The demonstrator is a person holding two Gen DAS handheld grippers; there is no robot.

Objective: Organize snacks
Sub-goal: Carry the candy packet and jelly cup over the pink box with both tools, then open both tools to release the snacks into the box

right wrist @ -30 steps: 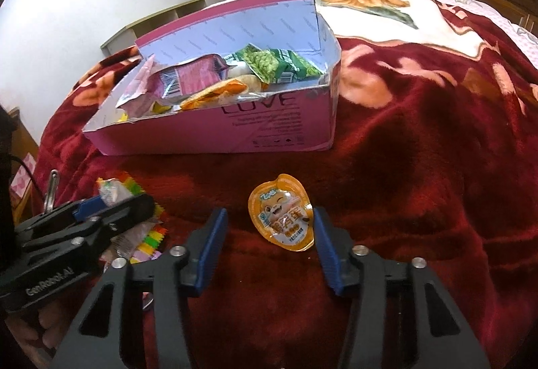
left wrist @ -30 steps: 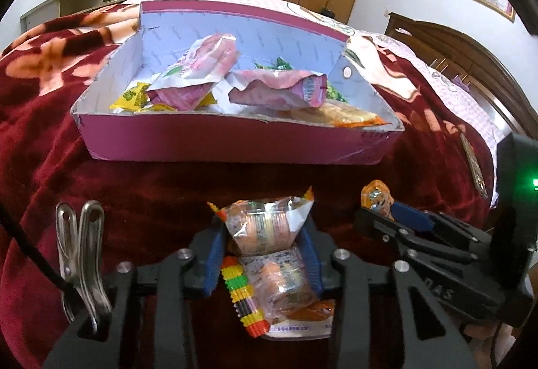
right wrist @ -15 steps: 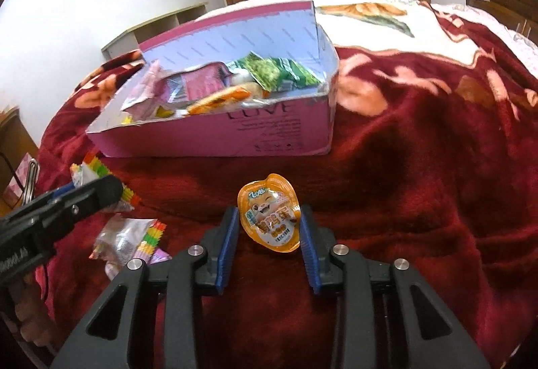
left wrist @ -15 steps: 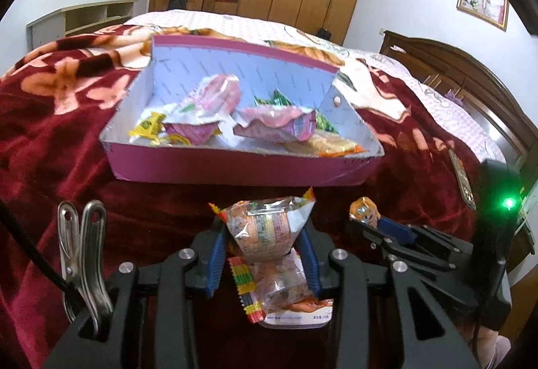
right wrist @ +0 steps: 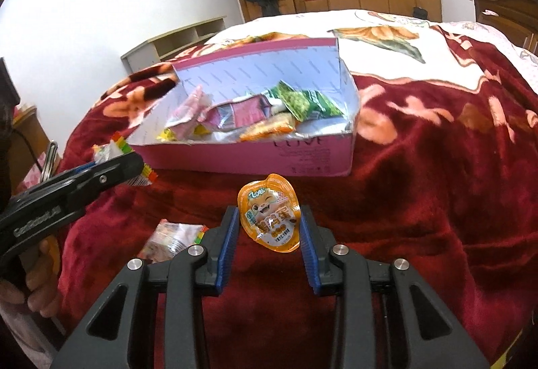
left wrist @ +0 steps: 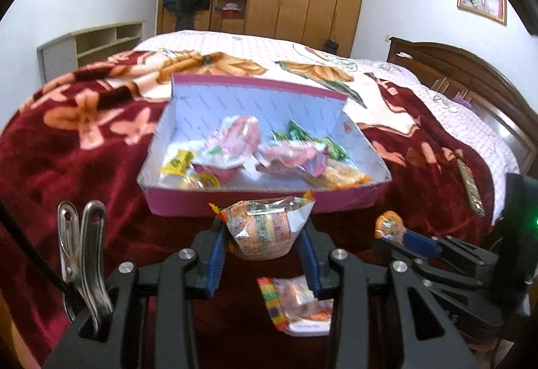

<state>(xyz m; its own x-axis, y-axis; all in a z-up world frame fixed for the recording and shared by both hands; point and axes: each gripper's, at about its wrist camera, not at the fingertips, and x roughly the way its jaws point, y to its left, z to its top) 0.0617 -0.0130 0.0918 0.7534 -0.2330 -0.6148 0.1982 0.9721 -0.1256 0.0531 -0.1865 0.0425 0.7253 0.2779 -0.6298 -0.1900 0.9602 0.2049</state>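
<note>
A pink box [left wrist: 255, 202] [right wrist: 275, 160] with a white inside stands on the red blanket and holds several snack packets. My left gripper [left wrist: 264, 236] is shut on a clear candy bag [left wrist: 265, 228] with rainbow edges, lifted off the blanket in front of the box. My right gripper [right wrist: 269, 228] is shut on an orange jelly cup [right wrist: 270, 217], held above the blanket near the box's front wall. In the left wrist view the right gripper [left wrist: 396, 233] shows at the right with the cup [left wrist: 390, 224]. In the right wrist view the left gripper [right wrist: 114, 167] shows at the left.
A second candy bag [left wrist: 296, 305] [right wrist: 171, 239] lies on the red blanket [right wrist: 420, 201] below the grippers. A thin long packet [left wrist: 470, 184] lies at the bed's right edge. A person's hand [right wrist: 37, 275] holds the left gripper. Wardrobes and a headboard stand behind the bed.
The right gripper closed on the orange jelly cup and lifted it off the blanket. The left gripper rose with its candy bag, leaving the other bag lying below.
</note>
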